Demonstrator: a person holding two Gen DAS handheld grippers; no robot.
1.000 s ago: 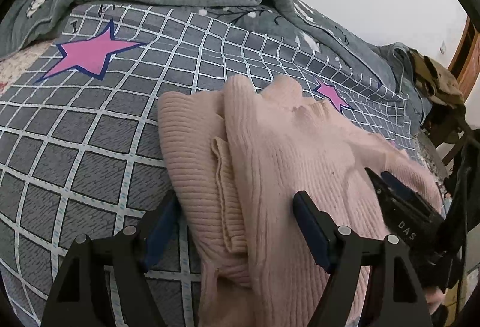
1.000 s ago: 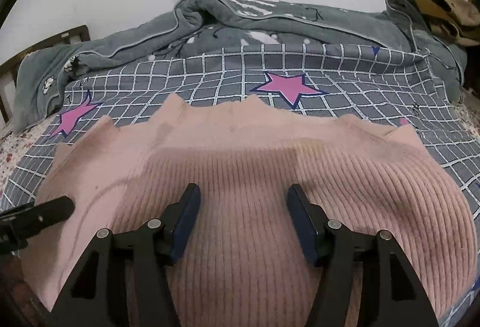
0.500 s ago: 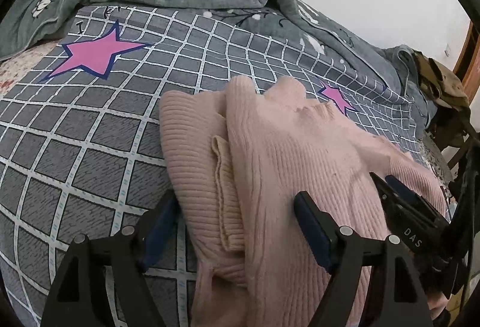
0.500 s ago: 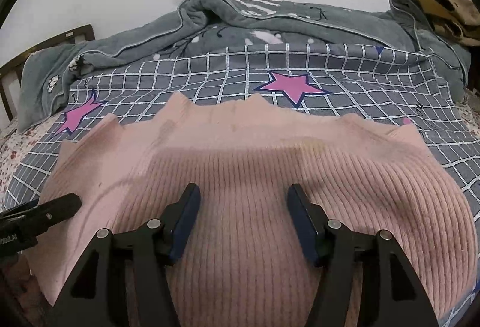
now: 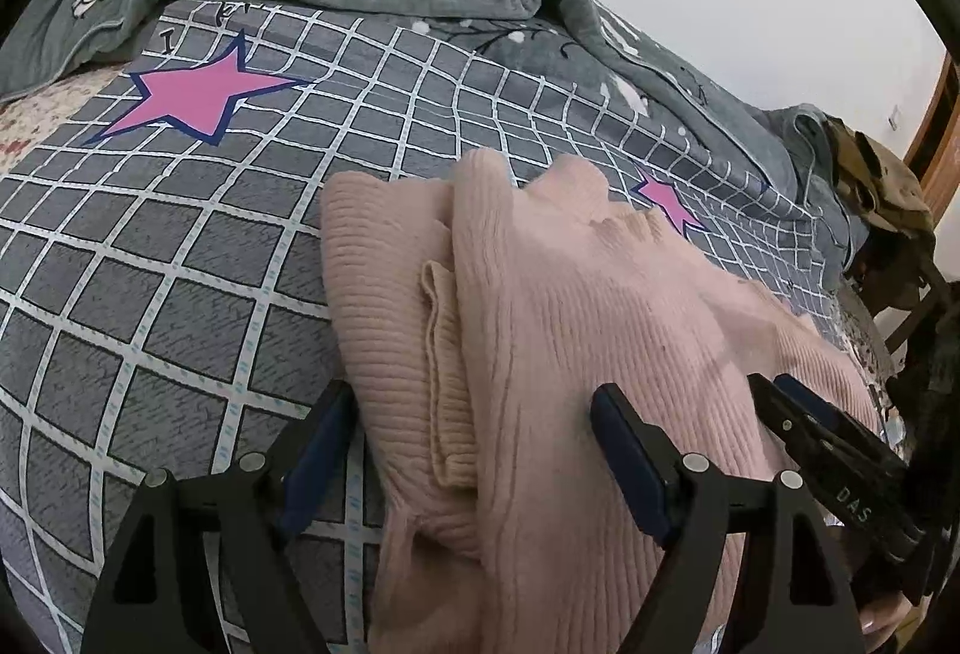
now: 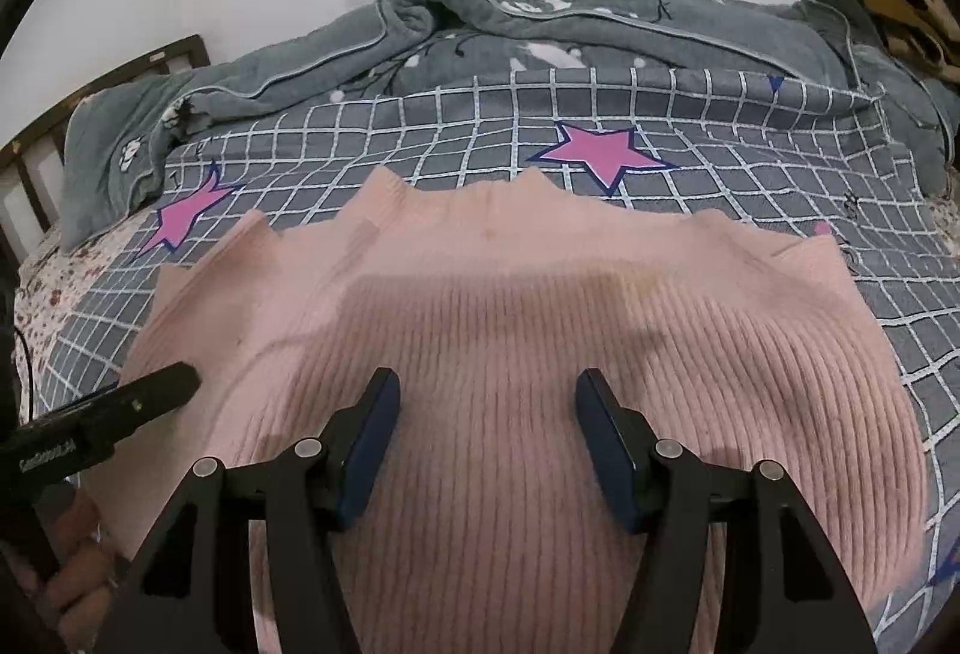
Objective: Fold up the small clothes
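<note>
A pink ribbed sweater [image 5: 600, 306] lies folded on the bed, with a sleeve cuff [image 5: 447, 384] tucked along its left edge. My left gripper [image 5: 471, 402] hovers over that left edge. Its jaws are opening, and the cuff and fold lie between them without either pad pressing. My right gripper [image 6: 487, 384] is open over the middle of the sweater [image 6: 510, 330], holding nothing. Each gripper shows in the other's view: the right gripper [image 5: 828, 444] at the sweater's right side, the left gripper [image 6: 120, 408] at its left, held by a hand [image 6: 66, 564].
The sweater rests on a grey checked sheet [image 5: 150, 264] with pink stars [image 6: 606, 153]. A rolled grey quilt [image 6: 540, 30] runs along the far side by the wall. Brown clothes [image 5: 882, 180] are piled at the right end. A wooden headboard [image 6: 36, 156] stands at the left.
The left gripper's jaws stand a touch wider than before. The sweater lies as it did and both grippers stay over it.
</note>
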